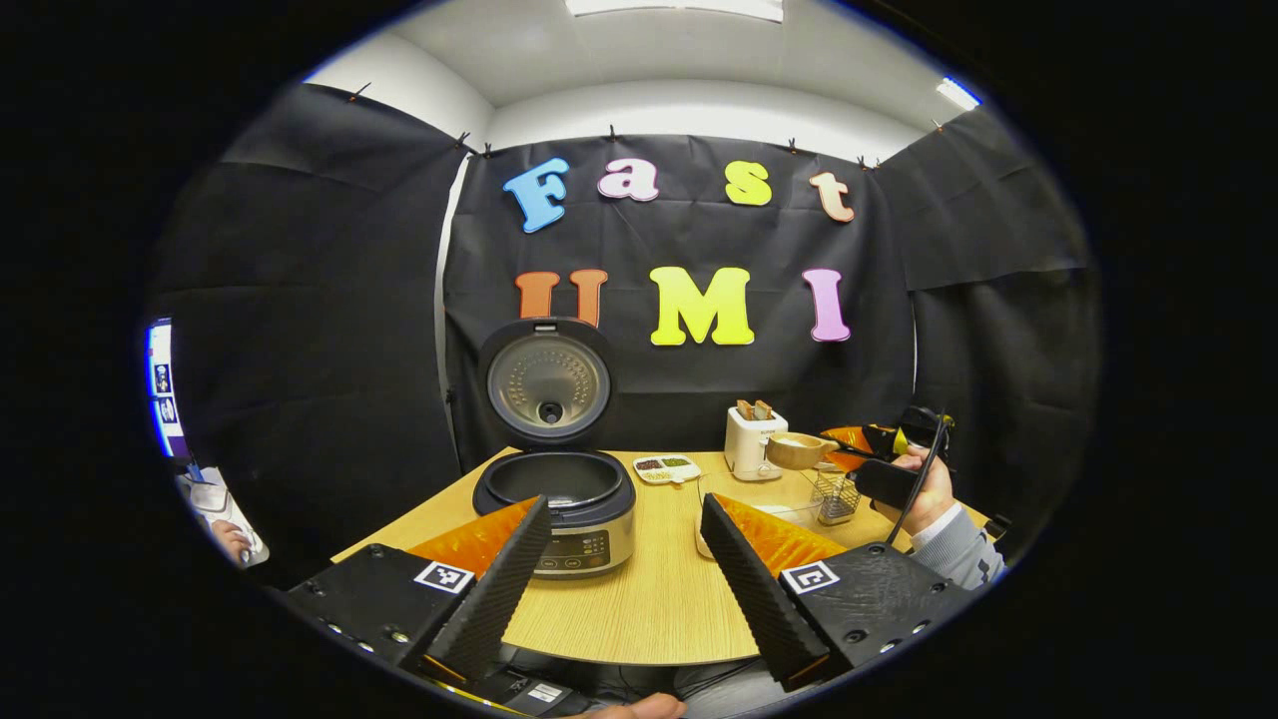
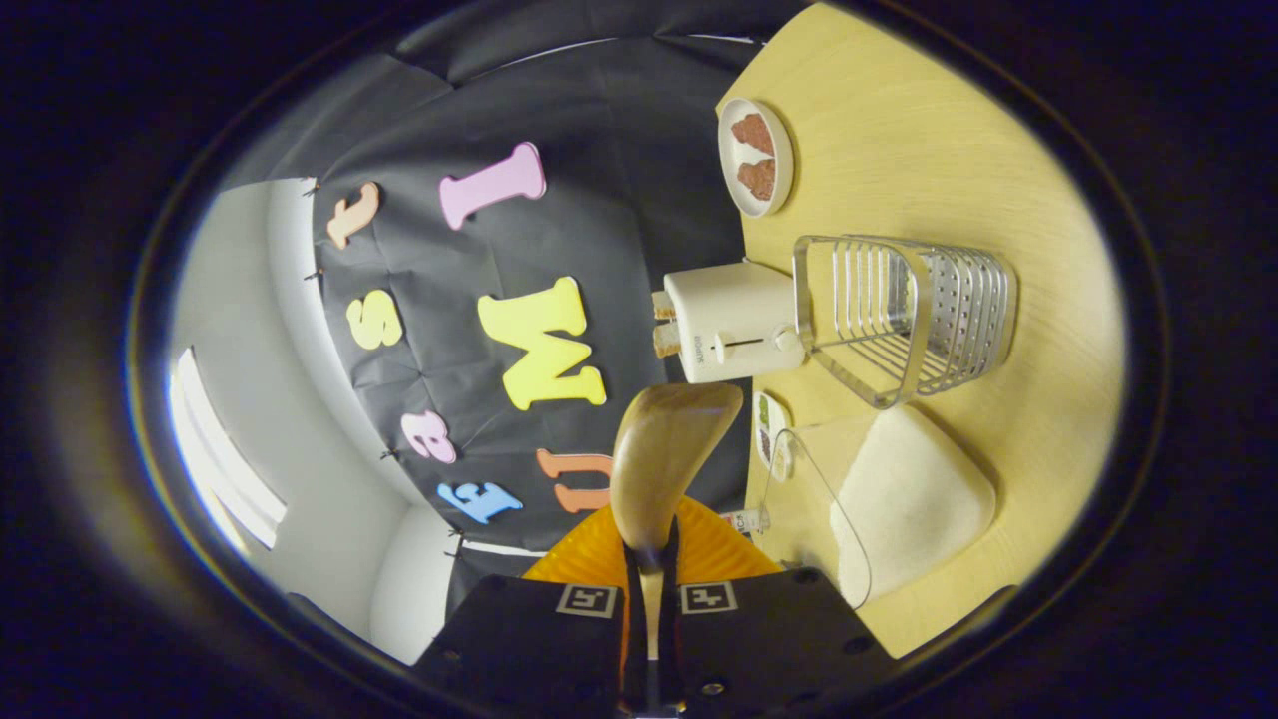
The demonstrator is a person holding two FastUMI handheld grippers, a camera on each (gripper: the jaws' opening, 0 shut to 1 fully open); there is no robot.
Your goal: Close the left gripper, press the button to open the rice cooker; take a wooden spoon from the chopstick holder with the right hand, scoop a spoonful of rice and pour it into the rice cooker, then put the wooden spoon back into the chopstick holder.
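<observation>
Rice cooker (image 1: 555,499) lid up on the worktop (image 1: 659,589): button step done. Wooden spoon (image 2: 664,454) out of chopstick holder (image 2: 904,315), clamped in right gripper (image 2: 649,599) fingers, above rice container (image 2: 904,499); bowl looks empty, unsure. Scoop, pour, return remain. Left gripper (image 1: 619,569) fingers apart.

Your left gripper's (image 1: 624,569) fingers cover part of the rice cooker's (image 1: 555,502) front panel. The wooden spoon's (image 2: 664,454) handle disappears between your right gripper's (image 2: 651,619) fingers. The rice container's (image 2: 879,509) near end is cut off below.
</observation>
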